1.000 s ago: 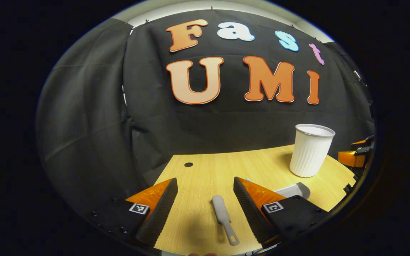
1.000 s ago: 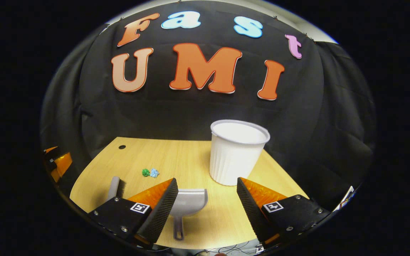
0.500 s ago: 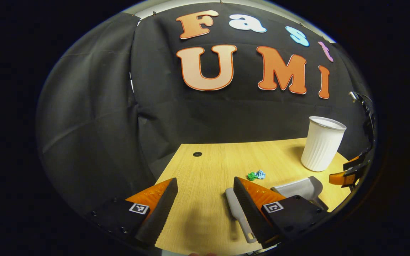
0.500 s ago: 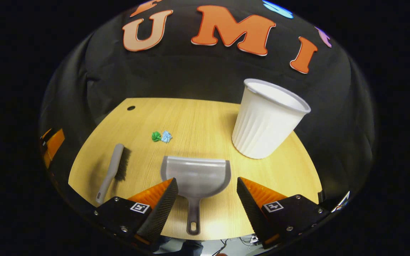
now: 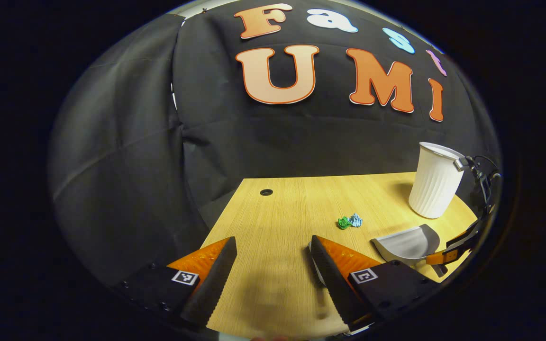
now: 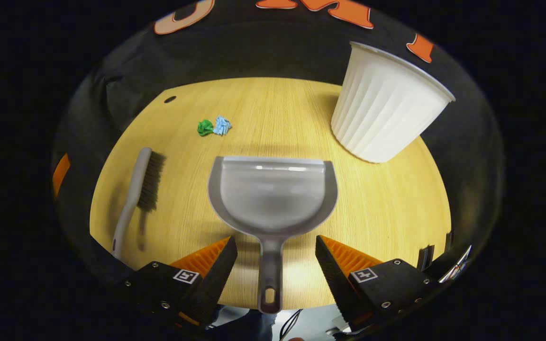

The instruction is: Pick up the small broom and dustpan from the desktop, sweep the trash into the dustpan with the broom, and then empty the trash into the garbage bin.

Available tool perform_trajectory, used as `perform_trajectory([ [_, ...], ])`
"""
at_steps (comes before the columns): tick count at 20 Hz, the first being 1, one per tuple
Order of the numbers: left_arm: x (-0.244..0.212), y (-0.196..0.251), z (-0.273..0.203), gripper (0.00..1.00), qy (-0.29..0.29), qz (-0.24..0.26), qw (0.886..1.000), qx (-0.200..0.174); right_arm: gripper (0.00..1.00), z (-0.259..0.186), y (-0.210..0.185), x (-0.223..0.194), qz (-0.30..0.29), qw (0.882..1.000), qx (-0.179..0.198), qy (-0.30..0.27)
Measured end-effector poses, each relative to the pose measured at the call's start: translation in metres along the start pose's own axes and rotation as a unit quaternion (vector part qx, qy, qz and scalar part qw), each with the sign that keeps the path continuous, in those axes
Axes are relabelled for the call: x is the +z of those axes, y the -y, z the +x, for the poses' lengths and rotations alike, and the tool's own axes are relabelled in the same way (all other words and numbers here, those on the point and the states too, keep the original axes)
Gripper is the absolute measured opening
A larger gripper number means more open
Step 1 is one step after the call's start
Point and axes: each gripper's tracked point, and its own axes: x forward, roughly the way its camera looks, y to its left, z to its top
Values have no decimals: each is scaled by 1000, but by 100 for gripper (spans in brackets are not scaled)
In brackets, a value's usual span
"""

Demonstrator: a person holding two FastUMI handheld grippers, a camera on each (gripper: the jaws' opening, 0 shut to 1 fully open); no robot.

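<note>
Black cloth walls enclose a light wood-grain surface (image 6: 396, 199) with a rounded near edge and a small dark hole (image 6: 170, 99) toward its far left corner.

Right gripper view: the right tool (image 6: 276, 272) hangs over the near edge with its fingers spread wide, holding nothing. The grey dustpan (image 6: 273, 194) lies flat on the surface, mouth facing away, and its handle runs back between the two fingers without touching either. Left of the dustpan, apart from it, the small broom (image 6: 133, 194) lies on its side, its dark bristles facing the dustpan. Beyond both, two crumpled scraps of trash (image 6: 213, 127), one green and one light blue, lie touching each other. The white ribbed garbage bin (image 6: 386, 109) stands upright at the far right of the surface.

Left gripper view: the left tool (image 5: 273, 274) is also wide open and empty, above the near left part of the surface. A pale sliver just beside its right finger may be the broom, though it is mostly hidden. The trash (image 5: 350, 221) lies ahead to the right, the dustpan (image 5: 408, 244) farther right, and the garbage bin (image 5: 435, 187) at the far right edge, where part of the right tool (image 5: 458, 244) reaches in over the dustpan.
</note>
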Motion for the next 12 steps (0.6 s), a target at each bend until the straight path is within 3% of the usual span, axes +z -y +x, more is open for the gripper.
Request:
perform_trajectory([
  [10,-2,6,10,100,-17,5,1000,0,97,54,-5,-12,-17,997,-3,-70],
  [12,-4,5,11,100,-20,6,1000,2,91,56,-8,-14,-7,997,2,-74],
])
